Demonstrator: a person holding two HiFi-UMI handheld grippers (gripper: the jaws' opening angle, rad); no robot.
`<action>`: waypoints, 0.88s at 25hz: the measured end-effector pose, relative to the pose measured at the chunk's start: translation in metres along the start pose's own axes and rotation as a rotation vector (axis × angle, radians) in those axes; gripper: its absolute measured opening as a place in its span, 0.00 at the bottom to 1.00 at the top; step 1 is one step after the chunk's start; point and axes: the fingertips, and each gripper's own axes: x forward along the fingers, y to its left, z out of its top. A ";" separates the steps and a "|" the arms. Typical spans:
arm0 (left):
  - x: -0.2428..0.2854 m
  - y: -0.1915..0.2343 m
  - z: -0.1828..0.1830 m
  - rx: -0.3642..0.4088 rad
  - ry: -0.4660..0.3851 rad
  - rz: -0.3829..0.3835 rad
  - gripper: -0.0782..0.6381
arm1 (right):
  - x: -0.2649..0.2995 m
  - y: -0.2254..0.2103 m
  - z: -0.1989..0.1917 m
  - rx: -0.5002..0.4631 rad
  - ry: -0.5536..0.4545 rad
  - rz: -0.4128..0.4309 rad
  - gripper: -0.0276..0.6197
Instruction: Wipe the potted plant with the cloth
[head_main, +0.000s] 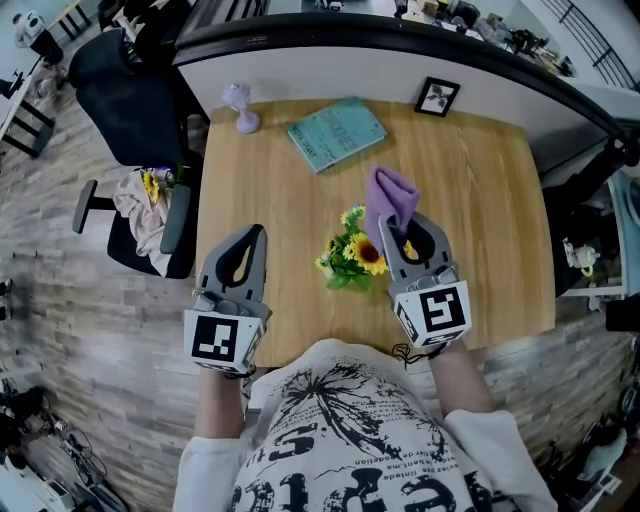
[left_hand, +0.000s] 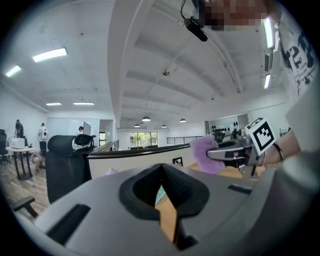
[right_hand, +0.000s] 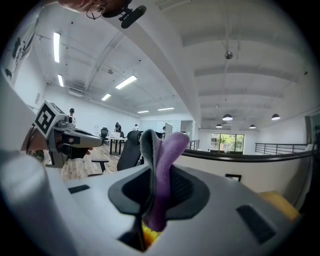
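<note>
We read this as open-plan office. We see wooden table (head_main: 480, 190) against low white partition (head_main: 330, 62) with dark cap. Black swivel chair (head_main: 135, 95) stands alongside. Teal book (head_main: 336, 133) and framed picture (head_main: 437, 97) lie on table. We note plank floor (head_main: 60, 300), long ceiling strip lights (left_hand: 50, 54), people (left_hand: 42, 134) at far desks (right_hand: 112, 140).

Grey left gripper (head_main: 258, 233), right gripper (head_main: 405, 222); black-and-white marker cubes (head_main: 222, 340); white printed shirt (head_main: 340, 430).

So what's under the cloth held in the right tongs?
Yellow flowers and green leaves of the potted plant show just below the cloth, over the wooden table. The blooms cover the pot, so it cannot be seen.
</note>
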 end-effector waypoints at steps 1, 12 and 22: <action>0.000 -0.001 0.000 0.003 -0.003 -0.002 0.12 | 0.000 0.000 -0.001 -0.001 0.002 0.000 0.15; 0.005 0.000 -0.001 -0.004 -0.003 0.002 0.12 | -0.006 -0.002 -0.011 -0.007 0.030 -0.025 0.14; 0.008 -0.005 -0.007 -0.018 0.019 -0.002 0.12 | -0.008 -0.011 -0.011 0.008 0.022 -0.065 0.14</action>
